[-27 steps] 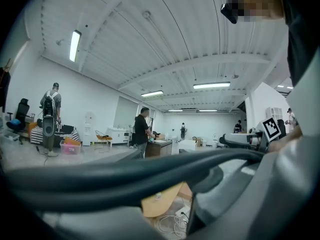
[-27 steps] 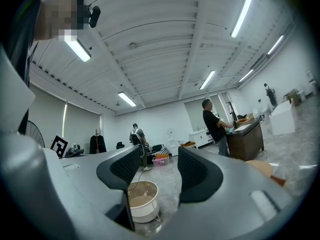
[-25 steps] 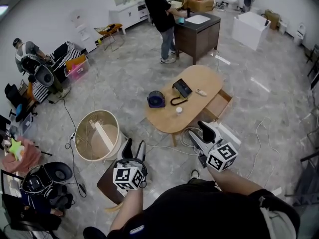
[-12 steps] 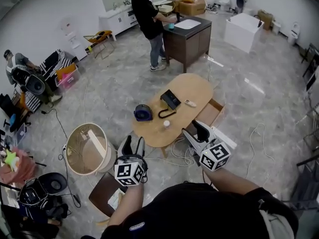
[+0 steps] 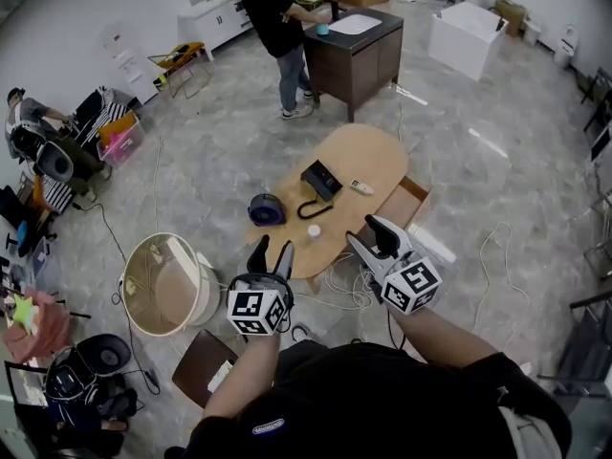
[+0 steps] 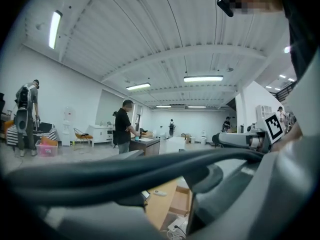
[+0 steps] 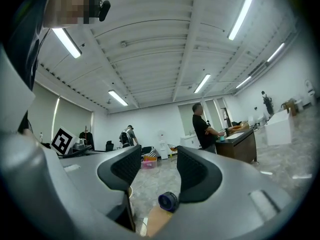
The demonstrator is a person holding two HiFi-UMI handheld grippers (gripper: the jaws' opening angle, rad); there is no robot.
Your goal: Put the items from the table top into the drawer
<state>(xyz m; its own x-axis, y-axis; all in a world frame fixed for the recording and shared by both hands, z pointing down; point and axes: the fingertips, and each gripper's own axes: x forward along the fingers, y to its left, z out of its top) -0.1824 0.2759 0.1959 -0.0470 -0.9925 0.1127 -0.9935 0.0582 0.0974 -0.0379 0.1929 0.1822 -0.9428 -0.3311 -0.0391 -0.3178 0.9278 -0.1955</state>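
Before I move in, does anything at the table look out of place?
Nothing spilled or tipped. The drawer stands pulled out, and loose cables lie tangled on the floor at the near end of the table.

Both arms reach fwd, side by side. L gripper (image 5: 271,253) points level, jaws a bit apart. R gripper (image 5: 375,237) points level too, jaws wide apart w/ nothing between, just been closing a little.
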